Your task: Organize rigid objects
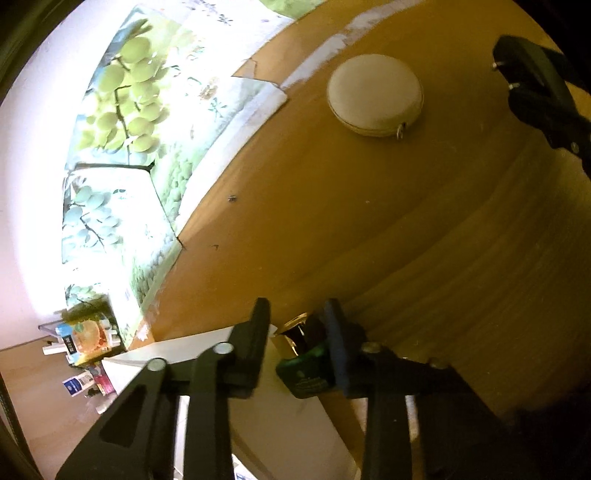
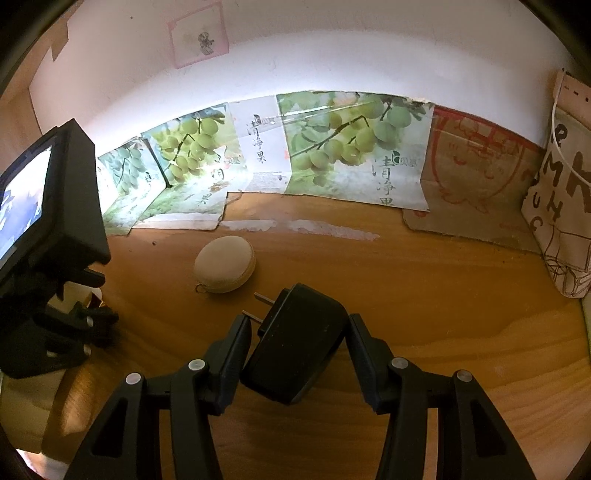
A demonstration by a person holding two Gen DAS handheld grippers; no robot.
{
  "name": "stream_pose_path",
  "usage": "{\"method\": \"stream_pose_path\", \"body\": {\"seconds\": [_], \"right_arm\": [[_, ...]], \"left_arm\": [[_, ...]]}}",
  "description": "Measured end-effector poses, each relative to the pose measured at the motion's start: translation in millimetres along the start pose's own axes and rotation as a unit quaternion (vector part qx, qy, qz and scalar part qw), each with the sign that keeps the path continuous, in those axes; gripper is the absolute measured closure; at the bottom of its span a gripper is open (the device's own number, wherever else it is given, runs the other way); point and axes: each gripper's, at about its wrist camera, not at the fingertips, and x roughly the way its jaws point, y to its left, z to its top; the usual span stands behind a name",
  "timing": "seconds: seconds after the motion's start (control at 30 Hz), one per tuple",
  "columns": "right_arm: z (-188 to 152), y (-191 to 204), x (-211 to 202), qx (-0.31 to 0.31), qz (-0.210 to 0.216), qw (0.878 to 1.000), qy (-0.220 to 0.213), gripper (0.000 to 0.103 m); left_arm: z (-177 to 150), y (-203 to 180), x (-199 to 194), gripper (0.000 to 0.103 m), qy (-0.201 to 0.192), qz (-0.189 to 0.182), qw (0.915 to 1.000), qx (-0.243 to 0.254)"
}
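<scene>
A warm brown wooden surface [image 2: 424, 295] runs back to a plain white wall [image 2: 332, 48], brightly lit along its lower part. Along the far edge of the surface, flattened cardboard panels printed with green grapes [image 2: 332, 147] lean against the wall, and a plain brown cardboard sheet with red line drawing [image 2: 476, 173] stands beside them toward the right corner. A pale worn streak [image 2: 325, 227] marks the wood near that edge. A small pink-bordered paper [image 2: 199, 35] is stuck high on the wall. A printed cloth bag [image 2: 561, 206] hangs at the right edge.
</scene>
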Motion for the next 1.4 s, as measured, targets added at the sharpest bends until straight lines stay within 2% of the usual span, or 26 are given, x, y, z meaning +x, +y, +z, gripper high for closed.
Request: {"method": "stream_pose_path", "body": {"seconds": [0.17, 0.23, 0.3, 0.37, 0.57, 0.67, 0.77, 0.87, 0.93, 1.03, 1.07, 1.13, 1.2, 1.23, 1.3, 1.4], "right_arm": [[2, 2, -5, -0.003, 0.003, 1.000, 0.000, 0.050], [2, 3, -8, -0.005, 0.005, 1.000, -0.003, 0.050], [2, 3, -12, -0.005, 0.010, 1.000, -0.005, 0.050], [2, 3, -15, -0.005, 0.012, 1.000, -0.006, 0.050], [-2, 1, -30, -0.007, 0.022, 1.000, -0.009, 0.050], [-4, 0, -36, -0.009, 0.027, 1.000, -0.009, 0.050], [-7, -2, -43, -0.008, 0.038, 0.999, -0.008, 0.050], [-11, -4, -48, -0.005, 0.049, 0.999, 0.000, 0.050], [-14, -6, -50, -0.007, 0.056, 0.998, 0.005, 0.050], [-18, -7, -54, -0.013, 0.068, 0.998, 0.008, 0.050], [-19, -7, -55, -0.015, 0.072, 0.997, 0.009, 0.050], [-22, -8, -56, -0.022, 0.081, 0.996, 0.011, 0.050], [-24, -8, -59, -0.031, 0.089, 0.995, 0.012, 0.050], [-25, -8, -59, -0.035, 0.092, 0.995, 0.013, 0.050], [-27, -8, -60, -0.039, 0.099, 0.994, 0.016, 0.050], [-28, -8, -62, -0.051, 0.110, 0.992, 0.019, 0.050]], "left_arm": [[-5, 2, -4, 0.085, 0.000, -0.013, 0.9999, -0.003], [-8, 1, -7, 0.100, 0.002, -0.033, 0.9994, -0.007], [-10, -1, -5, 0.100, 0.012, -0.049, 0.9986, -0.014], [-15, -5, -5, 0.101, 0.014, -0.043, 0.9989, -0.013], [-33, -14, -13, 0.101, 0.020, -0.059, 0.9973, -0.037], [-42, -20, -19, 0.100, 0.024, -0.066, 0.9950, -0.070], [-51, -24, -29, 0.097, 0.020, -0.095, 0.9876, -0.123], [-60, -24, -33, 0.096, 0.010, -0.133, 0.9716, -0.195], [-70, -21, -35, 0.093, -0.001, -0.156, 0.9545, -0.254], [-84, -17, -36, 0.091, -0.015, -0.171, 0.9337, -0.314], [-86, -18, -36, 0.085, -0.017, -0.172, 0.9295, -0.326], [-94, -17, -32, 0.080, -0.014, -0.175, 0.9179, -0.356], [-102, -19, -29, 0.058, -0.004, -0.169, 0.9094, -0.380], [-107, -20, -27, 0.055, -0.004, -0.165, 0.9016, -0.400], [-108, -23, -27, 0.053, -0.002, -0.161, 0.8949, -0.416], [-119, -20, -21, 0.037, -0.012, -0.173, 0.8726, -0.457]]}}
